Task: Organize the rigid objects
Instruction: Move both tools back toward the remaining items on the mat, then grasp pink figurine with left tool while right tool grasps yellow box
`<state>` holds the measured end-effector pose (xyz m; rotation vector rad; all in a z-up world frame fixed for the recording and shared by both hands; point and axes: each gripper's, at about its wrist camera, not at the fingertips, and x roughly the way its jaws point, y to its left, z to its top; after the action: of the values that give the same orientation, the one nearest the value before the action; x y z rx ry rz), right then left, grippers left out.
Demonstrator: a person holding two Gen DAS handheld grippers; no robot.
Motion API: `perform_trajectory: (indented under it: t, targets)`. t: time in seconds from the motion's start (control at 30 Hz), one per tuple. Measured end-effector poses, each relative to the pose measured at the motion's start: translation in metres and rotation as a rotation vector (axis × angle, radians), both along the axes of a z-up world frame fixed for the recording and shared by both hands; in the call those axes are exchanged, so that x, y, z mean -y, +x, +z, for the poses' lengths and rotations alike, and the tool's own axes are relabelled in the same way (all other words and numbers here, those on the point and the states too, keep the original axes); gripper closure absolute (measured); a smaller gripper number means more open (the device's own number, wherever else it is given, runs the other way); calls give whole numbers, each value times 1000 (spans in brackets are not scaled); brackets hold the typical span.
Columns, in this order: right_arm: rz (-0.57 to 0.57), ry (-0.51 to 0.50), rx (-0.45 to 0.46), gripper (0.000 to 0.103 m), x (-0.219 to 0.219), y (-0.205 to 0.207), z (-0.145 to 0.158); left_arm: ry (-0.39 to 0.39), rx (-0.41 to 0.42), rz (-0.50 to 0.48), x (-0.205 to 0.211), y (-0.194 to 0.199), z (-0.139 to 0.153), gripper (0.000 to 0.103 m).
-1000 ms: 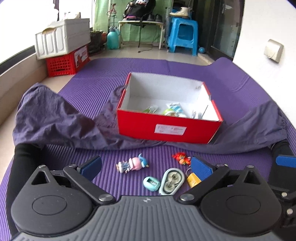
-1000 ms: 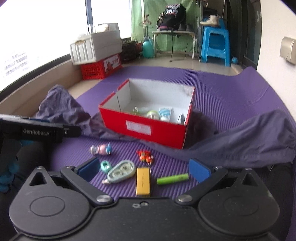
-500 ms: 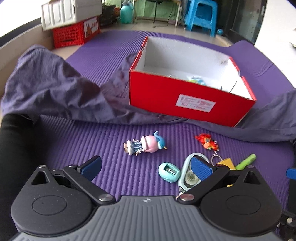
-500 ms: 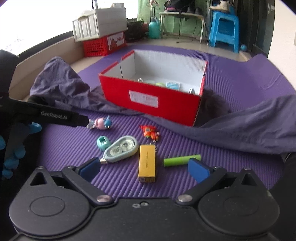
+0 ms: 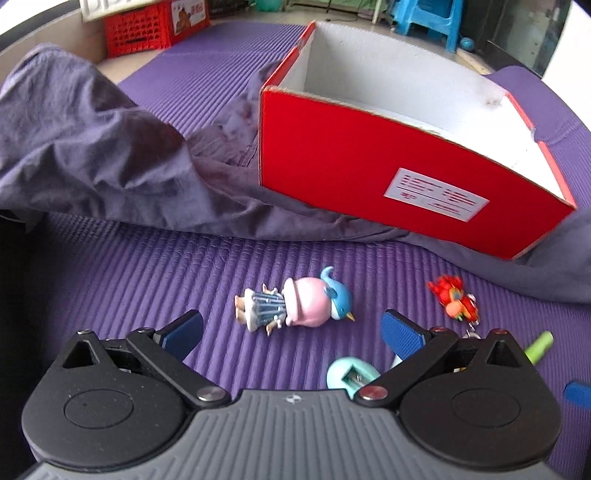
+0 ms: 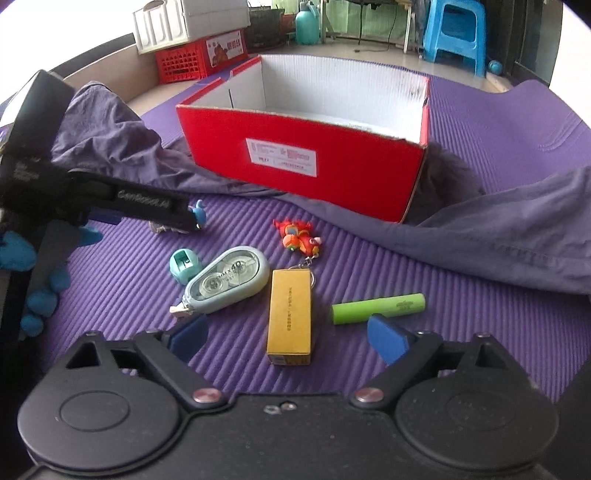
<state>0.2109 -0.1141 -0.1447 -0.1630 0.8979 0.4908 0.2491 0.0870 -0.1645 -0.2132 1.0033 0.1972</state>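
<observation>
A red box point(image 5: 388, 162) with a white inside stands on the purple mat; it also shows in the right wrist view point(image 6: 306, 147). A pink and blue doll figure point(image 5: 295, 301) lies on its side just ahead of my open, empty left gripper point(image 5: 291, 332). A teal sharpener point(image 5: 349, 374), a red-orange keychain toy point(image 5: 452, 297) and a green tube point(image 5: 539, 345) lie to its right. My right gripper point(image 6: 286, 338) is open and empty over a yellow block point(image 6: 290, 314), with the green tube point(image 6: 376, 308) and a correction tape dispenser point(image 6: 229, 280) beside it.
A grey-purple cloth point(image 5: 96, 155) lies bunched around the box on both sides point(image 6: 509, 236). The left gripper's body point(image 6: 92, 192) reaches in at the left of the right wrist view. A red crate point(image 6: 199, 59) and a blue stool point(image 6: 454, 33) stand far behind.
Both grippers have moved forward and down toward the mat. The doll now lies close before the left gripper's fingers, and the yellow block between the right gripper's fingers.
</observation>
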Motion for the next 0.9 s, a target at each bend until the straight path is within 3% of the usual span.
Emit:
perform_trajectory:
  t: [0.33,0.6,0.9]
  targets:
    - [-3,-22,-56,24,-9,19,-22,-57,-43,41,-14,19,-23,0]
    - [-14,-56,-81,36,-15,25,-33,-36,-22,32,-12,22,-25,1]
    - [-38,-86,-94,56,-19,29,-40,-22,4,13,-11,13,-19,18]
